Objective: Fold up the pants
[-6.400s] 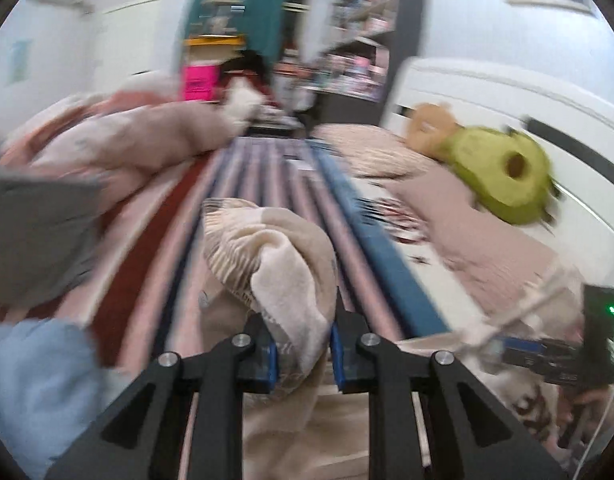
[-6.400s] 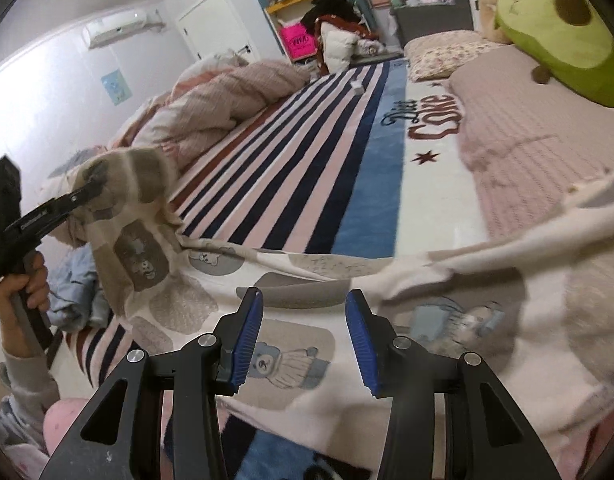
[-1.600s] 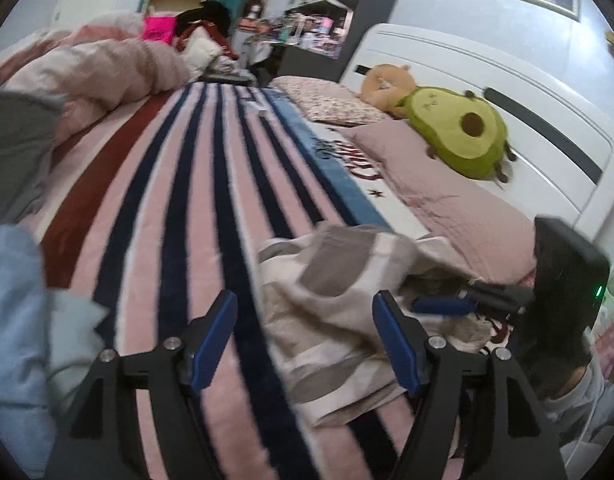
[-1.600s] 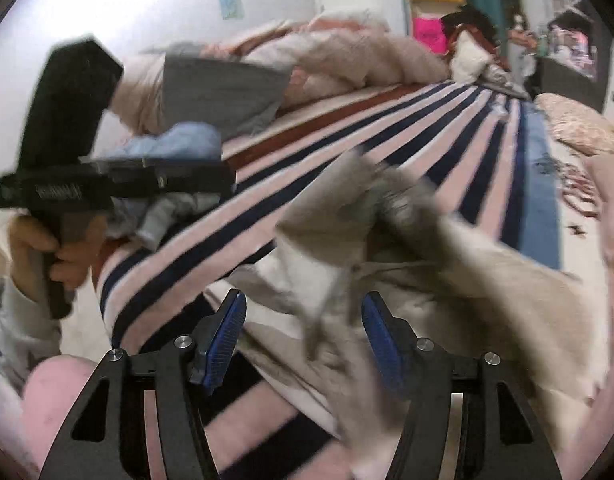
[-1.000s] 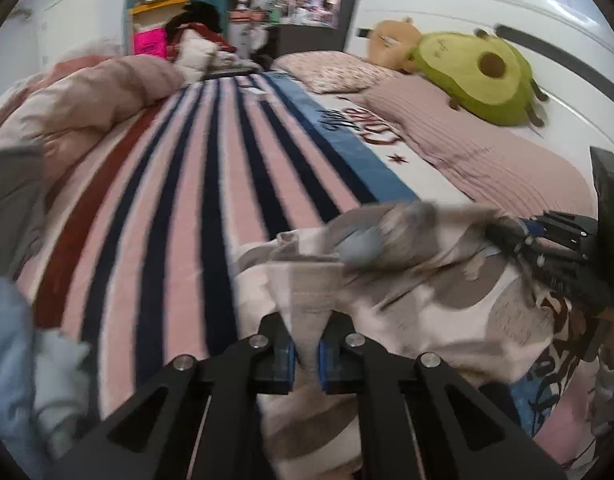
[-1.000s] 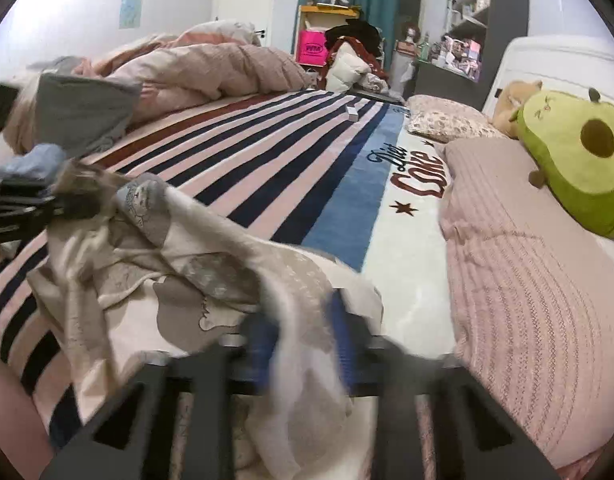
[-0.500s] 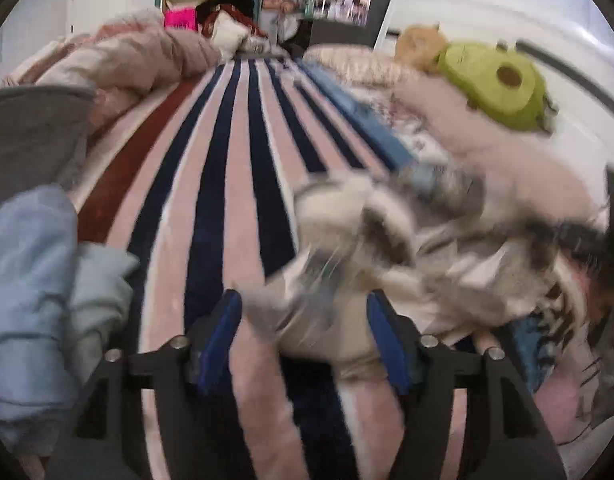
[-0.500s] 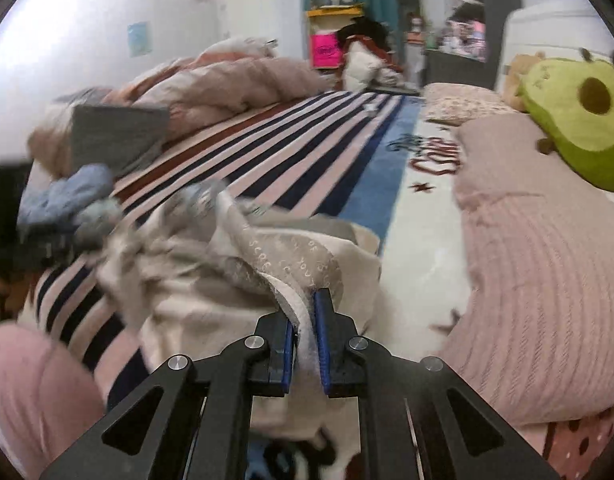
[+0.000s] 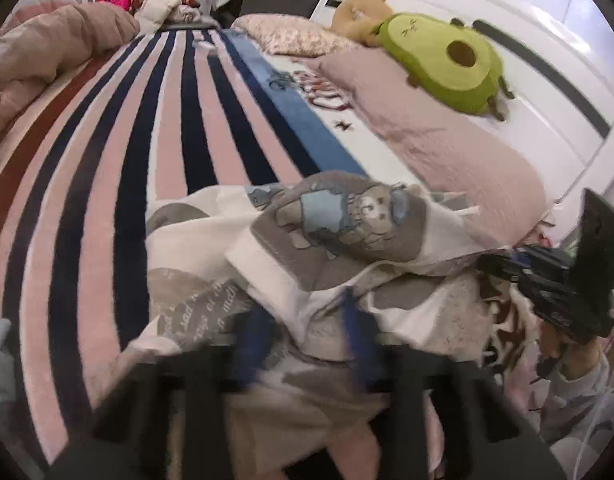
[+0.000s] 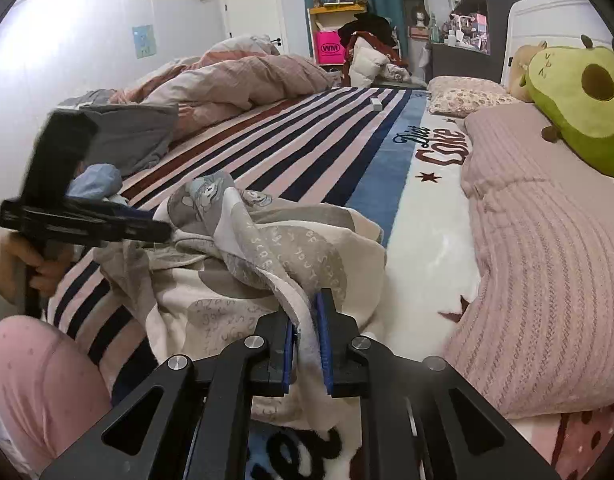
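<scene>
The pants (image 9: 339, 220), cream with grey bear patches, lie crumpled on the striped blanket (image 9: 147, 140) at the bed's near edge. My left gripper (image 9: 305, 332) is blurred and low over them; its jaws are closing with a raised fold of cloth between the blue pads, which still stand apart. In the right wrist view the pants (image 10: 267, 248) bunch up in front, and my right gripper (image 10: 307, 344) is shut on a thin edge of them. The left gripper (image 10: 163, 234) reaches into the heap from the left, and the right gripper (image 9: 503, 264) comes in from the right.
An avocado plush (image 10: 579, 108) and a pink knitted blanket (image 10: 547, 260) lie to the right. A pink duvet (image 10: 235, 76), a grey garment (image 10: 131, 136) and a blue one (image 10: 99, 180) sit at the left. The person's pink-clad knee (image 10: 39, 380) is at lower left.
My left gripper let go of the pants, opened wide, then dropped closer and narrowed around a new fold. The right gripper kept its hold on the pants edge.
</scene>
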Demonstrator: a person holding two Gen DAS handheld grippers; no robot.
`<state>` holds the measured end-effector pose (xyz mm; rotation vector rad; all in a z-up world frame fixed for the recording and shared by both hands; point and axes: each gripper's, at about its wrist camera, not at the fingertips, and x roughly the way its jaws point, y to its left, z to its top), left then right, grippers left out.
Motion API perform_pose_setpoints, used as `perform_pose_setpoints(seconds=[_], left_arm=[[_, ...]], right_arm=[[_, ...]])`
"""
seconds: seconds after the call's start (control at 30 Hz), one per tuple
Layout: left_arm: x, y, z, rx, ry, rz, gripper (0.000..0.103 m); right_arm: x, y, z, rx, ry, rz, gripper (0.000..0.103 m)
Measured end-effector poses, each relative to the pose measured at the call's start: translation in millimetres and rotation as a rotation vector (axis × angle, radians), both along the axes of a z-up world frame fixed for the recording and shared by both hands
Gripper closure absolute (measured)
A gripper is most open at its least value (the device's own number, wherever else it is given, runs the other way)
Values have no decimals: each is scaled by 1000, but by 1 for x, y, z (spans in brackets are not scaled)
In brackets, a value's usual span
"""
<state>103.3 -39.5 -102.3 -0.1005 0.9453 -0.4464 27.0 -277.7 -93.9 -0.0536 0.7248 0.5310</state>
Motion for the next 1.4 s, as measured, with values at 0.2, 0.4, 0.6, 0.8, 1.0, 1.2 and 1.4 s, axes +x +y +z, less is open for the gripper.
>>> perform_pose_setpoints(seconds=[0.2,0.4,0.6,0.8,1.0,1.2,1.4], left_arm=[[-8,15,23,34,-95,71,100],[-26,57,51,-77,-116,94,100],[-58,69,52,35,-166,57,100],[-69,92,20,-64,-29,30,97],[-67,98,35,-150,-77,-6,41],[-30,86,42,-144,-83,22,41],[4,73,16,-87,-10,47,41]], right_arm=[[2,-2,6,10,-24,-2,95],[4,6,12,58,-14,50,95],[-7,27,6,19,29,189,95],[-16,37,-17,-25,120,236,94],[-17,32,0,9,106,288,61],[12,40,37,-21,-42,264,60],[61,76,19,-222,-56,361,61]])
